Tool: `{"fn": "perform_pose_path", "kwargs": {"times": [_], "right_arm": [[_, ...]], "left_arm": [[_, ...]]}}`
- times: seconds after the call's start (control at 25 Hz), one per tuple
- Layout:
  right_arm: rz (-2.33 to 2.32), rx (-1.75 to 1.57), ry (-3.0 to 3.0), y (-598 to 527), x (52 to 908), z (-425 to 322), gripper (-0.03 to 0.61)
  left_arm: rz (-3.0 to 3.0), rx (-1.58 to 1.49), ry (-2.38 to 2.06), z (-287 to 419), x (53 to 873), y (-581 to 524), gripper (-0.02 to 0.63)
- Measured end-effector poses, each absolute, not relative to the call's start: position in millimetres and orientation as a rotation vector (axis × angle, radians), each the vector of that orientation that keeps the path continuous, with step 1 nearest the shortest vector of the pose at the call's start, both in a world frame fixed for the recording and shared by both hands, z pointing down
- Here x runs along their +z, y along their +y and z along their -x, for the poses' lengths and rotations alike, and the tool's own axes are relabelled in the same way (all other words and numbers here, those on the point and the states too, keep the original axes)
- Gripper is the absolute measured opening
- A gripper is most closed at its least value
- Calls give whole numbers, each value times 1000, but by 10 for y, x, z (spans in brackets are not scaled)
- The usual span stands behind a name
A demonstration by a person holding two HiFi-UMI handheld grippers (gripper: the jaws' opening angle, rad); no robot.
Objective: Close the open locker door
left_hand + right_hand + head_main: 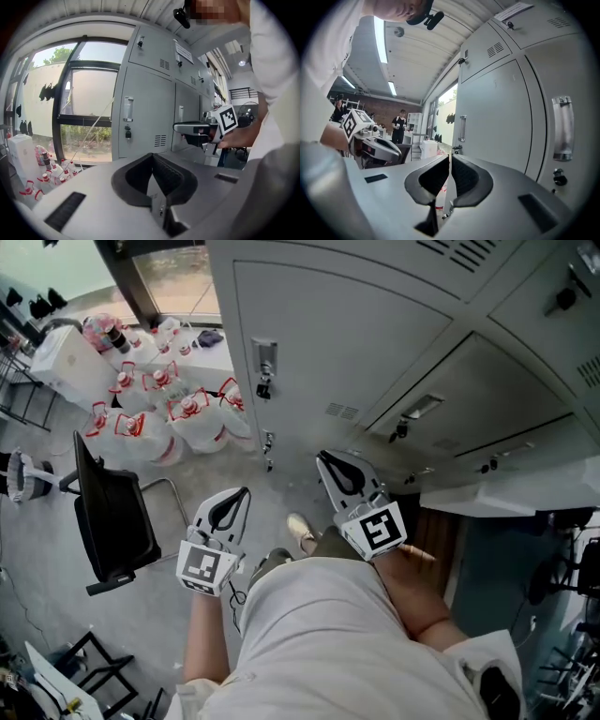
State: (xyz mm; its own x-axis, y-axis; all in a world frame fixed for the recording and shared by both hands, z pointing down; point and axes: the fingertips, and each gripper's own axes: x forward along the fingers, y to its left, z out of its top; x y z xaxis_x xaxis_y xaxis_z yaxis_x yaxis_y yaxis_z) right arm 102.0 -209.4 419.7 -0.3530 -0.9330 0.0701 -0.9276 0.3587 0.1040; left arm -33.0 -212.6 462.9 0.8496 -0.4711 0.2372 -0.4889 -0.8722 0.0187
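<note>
The person faces a bank of grey lockers, a gripper in each hand and both clear of the metal. The left gripper has its fingers pressed together on nothing; its own view shows the two dark pads meeting in a single seam. The right gripper is the same, with its tips closed against each other and empty, pointing at a closed door with an upright handle. The open locker door seems to be the pale panel jutting out of the bank near the right edge of the head view, with a dark opening under it; it lies to the right of the right gripper and apart from it. At the left end of the lockers, plastic jugs with red caps crowd the floor below a window. A black chair stands near the left gripper
</note>
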Motion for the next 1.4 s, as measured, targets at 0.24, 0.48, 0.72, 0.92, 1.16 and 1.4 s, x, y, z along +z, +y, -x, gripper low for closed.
{"fn": "perform_pose_path", "kwargs": {"times": [0.24, 0.48, 0.72, 0.92, 1.16, 1.4], "right_arm": [[-1703, -49, -2465, -1770, 4325, -1068, 25], [-1733, -53, -2449, -1551, 4353, -1153, 25], [-1773, -41, -2429, -1427, 4363, -1222, 25], [-1784, -35, -2424, -1397, 4383, -1231, 25], [-1794, -22, -2435, -1431, 4402, -1235, 25], [-1785, -17, -2435, -1468, 4417, -1214, 25]], "left_arm": [[-2983, 340, -685, 160, 4608, -2113, 5], [-3059, 316, -570, -52, 4533, -2038, 5], [-3062, 299, -529, -149, 4479, -2024, 5], [-3064, 297, -517, -168, 4484, -2020, 5], [-3069, 292, -515, -154, 4505, -2034, 5], [-3071, 298, -524, -126, 4511, -2053, 5]]}}
